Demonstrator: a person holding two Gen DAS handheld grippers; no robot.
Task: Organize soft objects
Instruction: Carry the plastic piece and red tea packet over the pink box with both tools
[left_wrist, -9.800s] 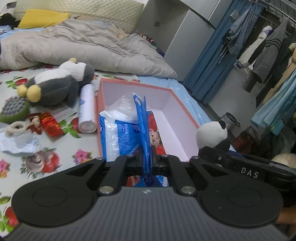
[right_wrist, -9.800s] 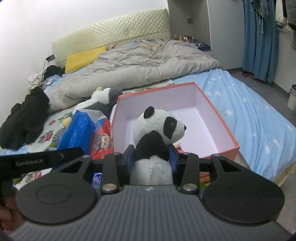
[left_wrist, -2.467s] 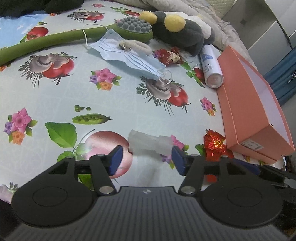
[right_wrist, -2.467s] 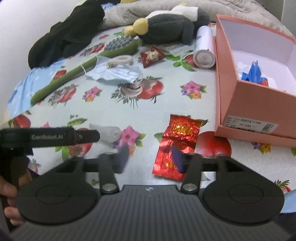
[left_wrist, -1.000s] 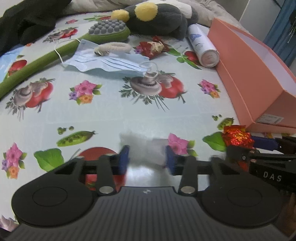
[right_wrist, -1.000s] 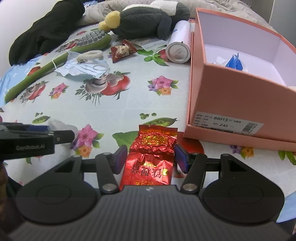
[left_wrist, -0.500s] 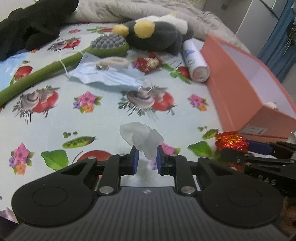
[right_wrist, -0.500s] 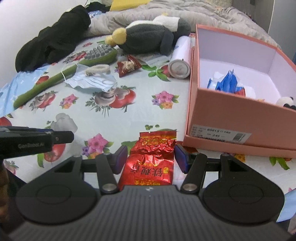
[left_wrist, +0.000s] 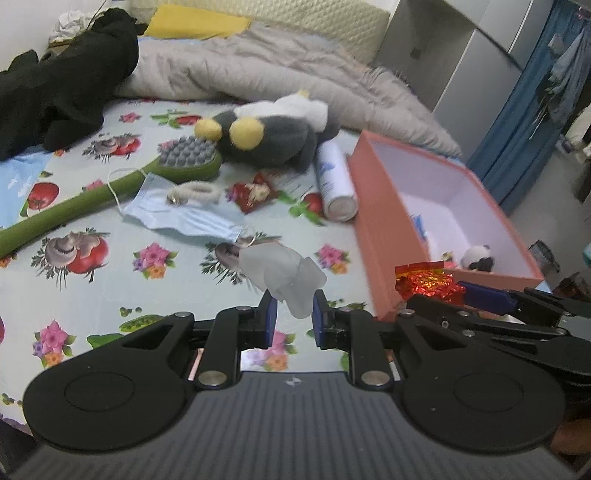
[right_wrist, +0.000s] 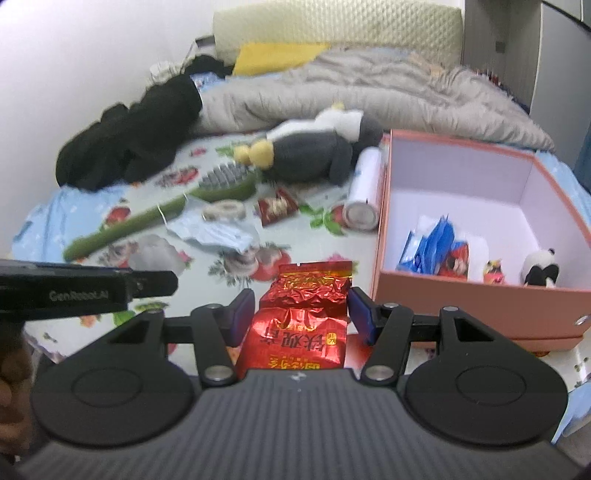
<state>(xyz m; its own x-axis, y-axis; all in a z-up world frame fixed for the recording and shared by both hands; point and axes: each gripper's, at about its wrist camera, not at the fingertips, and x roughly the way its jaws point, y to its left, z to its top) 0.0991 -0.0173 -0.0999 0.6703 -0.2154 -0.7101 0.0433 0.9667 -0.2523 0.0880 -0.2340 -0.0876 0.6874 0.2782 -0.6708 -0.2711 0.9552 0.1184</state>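
The box (right_wrist: 480, 325) is the landmark: salmon, open-topped, holding a blue bag, a small panda and other bits. Both loads hang just short of its near wall, above the floral sheet. The foil packet (right_wrist: 299, 317), red and crinkled, sits between the right gripper (right_wrist: 301, 314) jaws, which press its edges; the slick foil could slide out if tilted. The left gripper (left_wrist: 291, 319) jaws, narrow, pinch only the lower tip of a pale translucent wad (left_wrist: 284, 271), so it may slip free before the rim.

left gripper (left_wrist: 291, 312): jaws clamped, raised | right gripper (right_wrist: 301, 314): jaws apparently gripping
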